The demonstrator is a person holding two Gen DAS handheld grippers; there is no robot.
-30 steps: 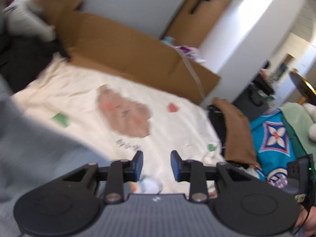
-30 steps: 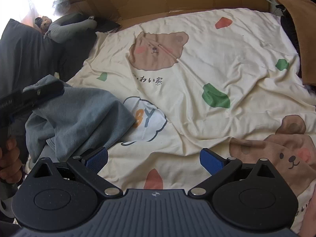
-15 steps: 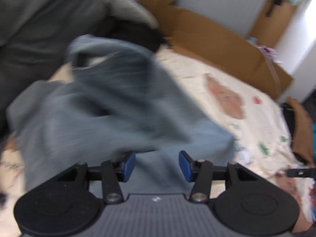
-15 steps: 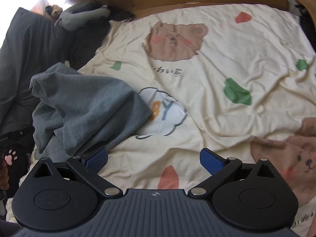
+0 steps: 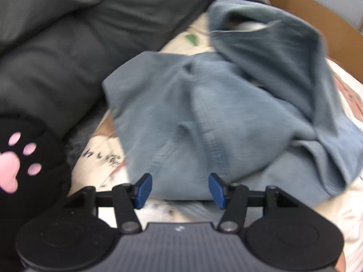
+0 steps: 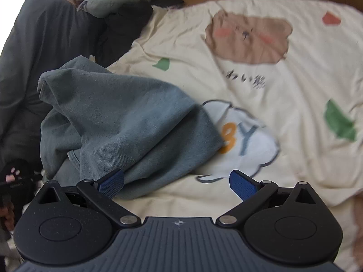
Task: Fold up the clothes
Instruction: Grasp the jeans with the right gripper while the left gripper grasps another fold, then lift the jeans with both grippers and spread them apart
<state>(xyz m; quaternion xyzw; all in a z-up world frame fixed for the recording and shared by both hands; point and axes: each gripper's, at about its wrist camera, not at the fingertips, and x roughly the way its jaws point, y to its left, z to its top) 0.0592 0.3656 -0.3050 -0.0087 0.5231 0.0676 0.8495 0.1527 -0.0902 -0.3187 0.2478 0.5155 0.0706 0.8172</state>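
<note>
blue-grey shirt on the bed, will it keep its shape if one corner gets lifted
Probably not: the blue-grey shirt lies crumpled in soft folds, so it should droop and drag. It looks like light knit, likely easy to lift. On the wrinkled bedsheet it may bunch rather than slide.

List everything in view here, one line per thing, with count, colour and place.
Garment: one, blue-grey, crumpled on the near left part of the bedsheet, ahead of both claws.
Bedsheet: one, cream with brown bears, green and red patches and a cloud print, spread under the garment.
Dark blanket: one, dark grey, heaped along the left edge of the bedsheet.
Grey padded jacket: one, grey-green, at the far left corner.
Cardboard: brown, standing along the far edge of the bedsheet.
Glove: one, black with a pink paw print, at the left.
Left claw: one, black with blue pads, open over the garment's near edge, nothing gripped.
Right claw: one, black with blue pads, open wide, empty.
</note>
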